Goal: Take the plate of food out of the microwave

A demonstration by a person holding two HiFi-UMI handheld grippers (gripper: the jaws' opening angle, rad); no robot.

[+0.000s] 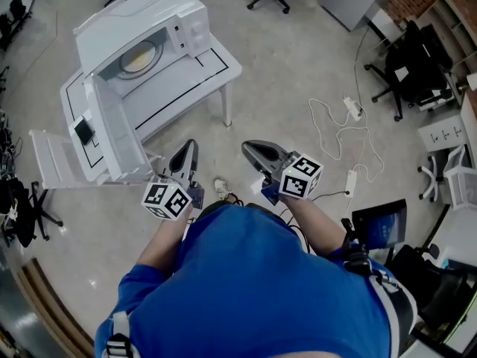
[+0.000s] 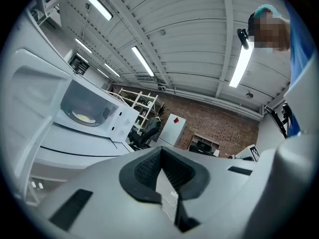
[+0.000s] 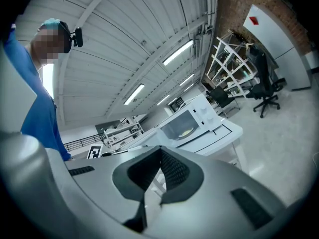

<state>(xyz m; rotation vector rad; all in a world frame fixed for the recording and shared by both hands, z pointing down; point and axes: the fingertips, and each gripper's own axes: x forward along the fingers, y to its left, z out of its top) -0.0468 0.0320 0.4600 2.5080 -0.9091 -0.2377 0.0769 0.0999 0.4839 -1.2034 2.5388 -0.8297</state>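
Overhead, plate [image 1: 139, 57] inside open microwave [image 1: 160, 10], left gripper [image 2: 160, 156], right gripper [image 3: 159, 152], jaws seemingly closed, empty

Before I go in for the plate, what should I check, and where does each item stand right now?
1. Microwave door open: ok, it is swung wide.
2. Plate of food in place: ok, it lies inside the microwave.
3. Left gripper empty: ok, nothing is between its jaws.
4. Right gripper empty: ok, nothing is between its jaws.
5. Jaws apart for the plate's rim: not ok, both pairs are together.
6. Grippers at the opening: not ok, both are short of the table, close to the person's body.
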